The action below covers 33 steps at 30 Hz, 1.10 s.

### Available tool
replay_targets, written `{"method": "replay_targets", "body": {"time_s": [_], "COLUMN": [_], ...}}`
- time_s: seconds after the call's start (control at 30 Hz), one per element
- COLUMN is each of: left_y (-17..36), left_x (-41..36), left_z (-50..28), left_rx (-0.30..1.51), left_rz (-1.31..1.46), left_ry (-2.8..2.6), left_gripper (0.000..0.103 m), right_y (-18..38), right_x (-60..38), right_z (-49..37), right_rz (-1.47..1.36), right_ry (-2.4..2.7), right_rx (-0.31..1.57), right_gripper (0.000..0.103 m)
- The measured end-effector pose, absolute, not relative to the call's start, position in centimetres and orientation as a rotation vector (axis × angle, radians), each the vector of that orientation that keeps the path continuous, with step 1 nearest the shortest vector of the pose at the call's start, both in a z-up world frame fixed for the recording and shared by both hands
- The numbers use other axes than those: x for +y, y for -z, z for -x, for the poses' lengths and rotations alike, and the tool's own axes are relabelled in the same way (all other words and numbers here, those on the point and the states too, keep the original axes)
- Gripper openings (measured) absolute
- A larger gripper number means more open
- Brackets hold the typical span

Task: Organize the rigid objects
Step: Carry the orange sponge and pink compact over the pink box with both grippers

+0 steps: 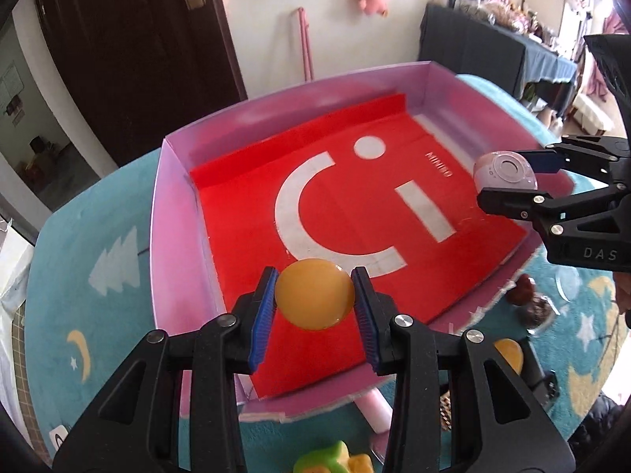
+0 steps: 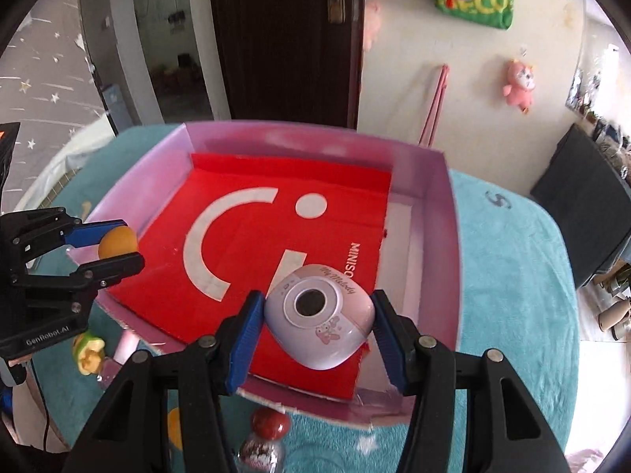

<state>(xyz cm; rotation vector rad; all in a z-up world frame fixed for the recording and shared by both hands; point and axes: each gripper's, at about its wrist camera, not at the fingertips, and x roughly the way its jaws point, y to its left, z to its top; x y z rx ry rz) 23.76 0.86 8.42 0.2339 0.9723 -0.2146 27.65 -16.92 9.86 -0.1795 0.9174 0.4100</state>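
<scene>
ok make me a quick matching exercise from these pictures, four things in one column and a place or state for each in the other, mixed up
Things:
1. round yellow-orange disc
2. pale lilac rounded case with a dark round centre
3. red sheet with a white logo
4. pink plush toy

Places or states:
A. hanging on the wall
B. clamped in the left gripper
C. lying flat inside the pink box
D. clamped in the right gripper

Pairs: 1-B, 2-D, 3-C, 4-A
</scene>
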Motion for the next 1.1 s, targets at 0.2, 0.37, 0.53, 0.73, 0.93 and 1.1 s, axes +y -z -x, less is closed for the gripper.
{"method": "replay_targets", "body": {"time_s": [0.2, 0.37, 0.53, 0.73, 0.93, 1.1], "left_y": [-7.6, -6.4, -5.9, -5.7, -5.7, -5.4], "left_x": [0.9, 0.9, 1.3, 1.5, 1.6, 1.7], "left_z": [-25.0, -25.5, -25.3, -25.3, -25.3, -25.7], "left_rx": [1.027, 1.079, 1.108, 1.122, 1.129, 1.136], "left_rz": [-0.22, -0.225, -0.217, -0.185, -0.188, -0.175], "left_ry": [0.215, 0.208, 0.207, 0.214, 0.217, 0.221], "left_gripper": [0.036, 0.036, 0.036, 0.036, 0.036, 0.036], "right_y": [-8.1, -6.8, -6.2, -5.7, -5.3, -5.2], "right_x": [-16.1, -15.7, -15.5, -15.2, -14.9, -14.9], "right_z": [-29.4, -29.9, -30.0, -30.3, -30.6, -30.5], "right_rz": [0.203, 0.212, 0.233, 0.25, 0.262, 0.265], "right_ry": [-0.406, -0.416, -0.404, -0.402, -0.399, -0.402], "right_rx": [1.007, 1.062, 1.077, 1.093, 1.09, 1.09], "right_gripper": [0.057, 0.057, 0.057, 0.057, 0.057, 0.057]}}
